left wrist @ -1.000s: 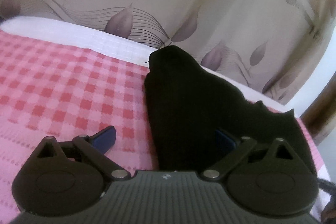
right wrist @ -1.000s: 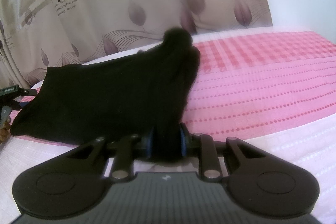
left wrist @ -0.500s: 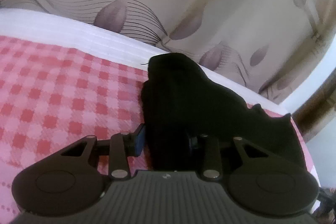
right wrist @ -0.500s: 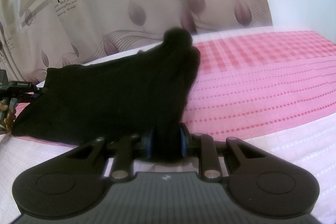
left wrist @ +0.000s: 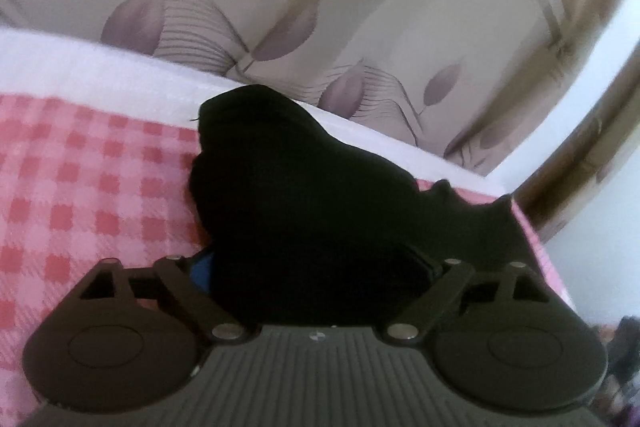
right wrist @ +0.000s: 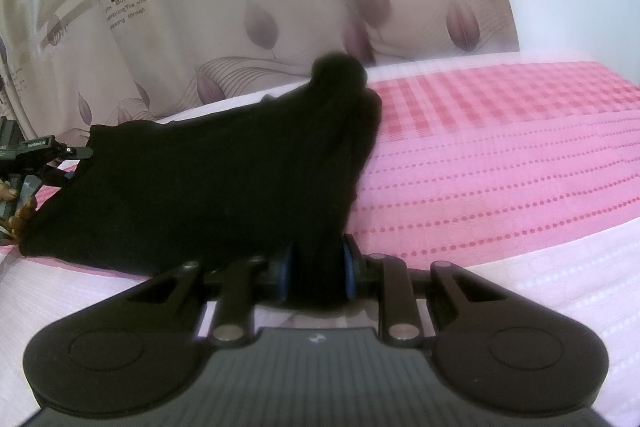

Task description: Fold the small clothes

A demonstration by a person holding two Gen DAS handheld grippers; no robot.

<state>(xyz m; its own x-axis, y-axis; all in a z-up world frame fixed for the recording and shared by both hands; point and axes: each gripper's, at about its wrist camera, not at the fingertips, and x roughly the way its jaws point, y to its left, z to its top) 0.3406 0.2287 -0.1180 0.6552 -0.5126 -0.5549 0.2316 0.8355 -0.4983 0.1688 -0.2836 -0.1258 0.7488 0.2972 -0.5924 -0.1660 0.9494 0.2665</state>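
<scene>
Right gripper (right wrist: 316, 273) was clamped on a bunched fold of the black garment (right wrist: 208, 187), angled down toward the pink cloth (right wrist: 500, 179). Left gripper (left wrist: 316, 267) had just been opening, jaws wide, garment (left wrist: 312, 211) between them, angled down likewise.

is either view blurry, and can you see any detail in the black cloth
Left wrist view: leaf-print curtain smeared by motion blur, bed edge bowed by the fisheye. Right wrist view: sharper, curtain lettering legible. In both, the black fabric garment is a featureless dark mass, folds barely visible.
</scene>
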